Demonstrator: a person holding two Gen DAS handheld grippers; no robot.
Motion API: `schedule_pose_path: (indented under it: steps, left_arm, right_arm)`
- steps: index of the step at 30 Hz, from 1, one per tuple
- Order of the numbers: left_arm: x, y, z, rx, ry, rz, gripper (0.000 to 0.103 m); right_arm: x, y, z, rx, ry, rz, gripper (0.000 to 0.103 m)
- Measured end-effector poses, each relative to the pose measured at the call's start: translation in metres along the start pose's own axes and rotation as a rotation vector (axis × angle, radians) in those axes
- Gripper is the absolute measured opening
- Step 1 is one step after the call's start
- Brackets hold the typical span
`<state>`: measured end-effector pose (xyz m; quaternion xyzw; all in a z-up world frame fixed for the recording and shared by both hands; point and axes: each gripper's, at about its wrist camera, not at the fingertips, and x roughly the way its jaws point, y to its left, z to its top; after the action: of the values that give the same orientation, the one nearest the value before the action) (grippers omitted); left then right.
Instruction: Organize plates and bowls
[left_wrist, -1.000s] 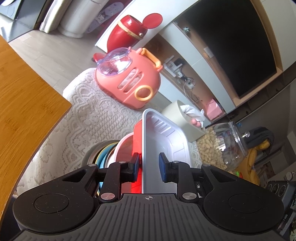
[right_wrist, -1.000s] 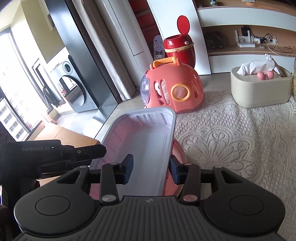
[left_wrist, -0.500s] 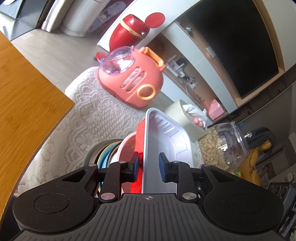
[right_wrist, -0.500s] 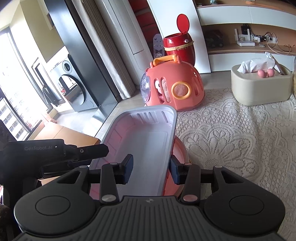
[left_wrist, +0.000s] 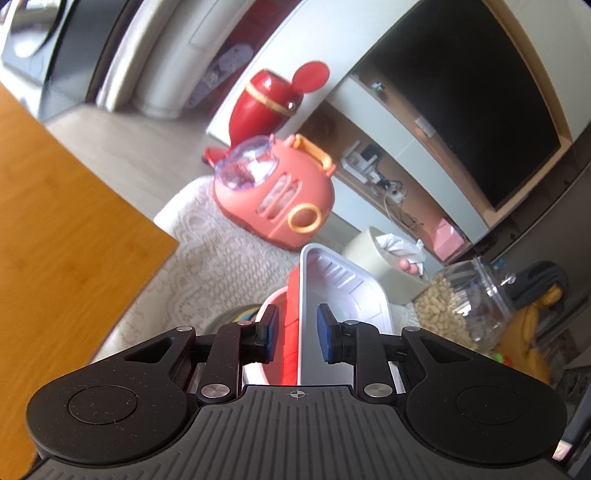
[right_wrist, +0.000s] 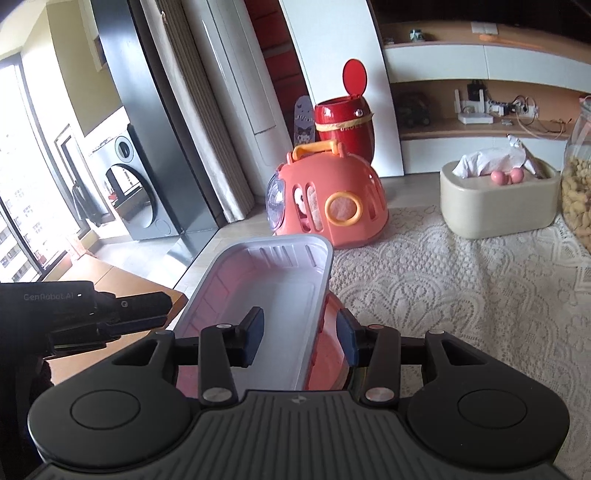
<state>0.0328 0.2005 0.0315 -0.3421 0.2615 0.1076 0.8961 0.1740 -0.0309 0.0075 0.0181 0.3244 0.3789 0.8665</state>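
Shifted since a second ago: pink carrier (left_wrist: 275, 192) and lace cloth (left_wrist: 207, 254) lower and more toward 3 o'clock in the left view, more of the wooden bench (left_wrist: 74, 240) at 9 o'clock, all slightly blurred. White tray (left_wrist: 343, 295) unchanged between the pads, so carried along. Almost no change in the right view.

Left hand-held gripper (left_wrist: 295, 334): narrowly set, apparently pinching the near wall of the white tray together with the rim of the red dish (left_wrist: 291, 321) nested under it. Right hand-held gripper (right_wrist: 301, 338): narrowly set too, straddling the right wall of the same tray and the red rim; real pressure of the pads impossible to tell. Tray tilted, far end toward 12 o'clock, above a pink bowl (left_wrist: 267, 308) and darker bowls at 10 o'clock, too blurred to count.

To do this step well, by judgement:
- Keep both grips level with each other, without twisting the thin plastic wall.
- Move slowly, to avoid the red dish sliding out of the pinch.
- Set down flat and centred on the pile before letting go.
- Stay away from the carrier at 12 o'clock, and from the tissue box (right_wrist: 498, 199) and nut jar (right_wrist: 578, 192) at 2 o'clock.

Readable writing: "GenRobot.AI" in pale letters on the left tool's body, at 9 o'clock of the right view. Gold letters on the band of the red bin (right_wrist: 345, 122): too small to read.
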Motion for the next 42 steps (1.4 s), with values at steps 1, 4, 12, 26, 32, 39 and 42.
schedule_pose_path:
  steps: [1,4,12,26,32,39,42]
  left_arm:
    - [-0.006,-0.005,-0.004,0.040,-0.023,0.022,0.026]
    - [-0.022,-0.025,-0.026,0.191,-0.074,0.091,0.026]
    - [-0.034,-0.052,-0.110,0.424,0.010,0.190,0.018]
    - [-0.047,-0.092,-0.168,0.519,0.075,0.268,0.018]
    - [-0.051,-0.099,-0.175,0.528,0.093,0.267,0.018]
    - [-0.057,-0.099,-0.177,0.523,0.088,0.257,0.018]
    - [-0.057,-0.098,-0.176,0.515,0.089,0.254,0.018]
  right_arm:
    - [-0.005,0.000,-0.001,0.003,-0.011,-0.001,0.043]
    - [-0.022,-0.002,-0.009,0.015,-0.039,-0.002,0.048]
    - [-0.077,0.011,-0.071,-0.095,-0.145,-0.095,0.081]
    - [-0.087,-0.005,-0.143,0.023,0.047,-0.171,0.082]
    - [-0.097,-0.004,-0.146,0.020,0.026,-0.179,0.082]
    - [-0.099,-0.001,-0.145,0.006,0.030,-0.172,0.082]
    - [-0.099,-0.001,-0.144,0.004,0.030,-0.172,0.082]
